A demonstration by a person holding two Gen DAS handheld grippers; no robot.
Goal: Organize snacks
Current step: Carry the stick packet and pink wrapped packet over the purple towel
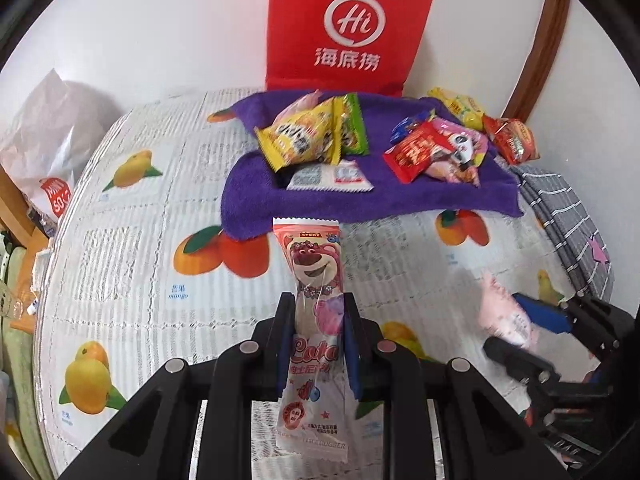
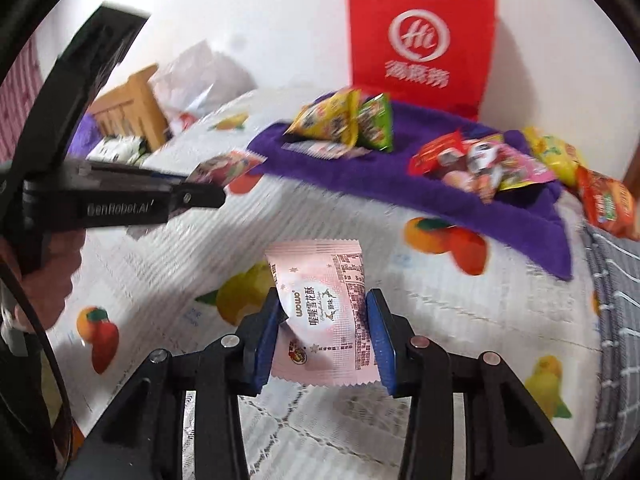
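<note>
Snacks sit in two loose heaps on a purple towel (image 1: 360, 200) at the far side of the fruit-print bedcover (image 1: 132, 264), leaving broad bare cover in front. Left gripper (image 1: 316, 344) pinches a long pink bear-print packet (image 1: 312, 280) upright, its lower end hanging behind the jaws. Right gripper (image 2: 324, 336) clamps a pale pink square wrapper (image 2: 320, 308), one corner crumpled against the left pad. On the towel, yellow and green bags (image 1: 312, 132) lie left, red and pink packets (image 1: 436, 148) right, blurred from the right wrist. A red paper bag (image 1: 344, 28) leans against the wall behind.
</note>
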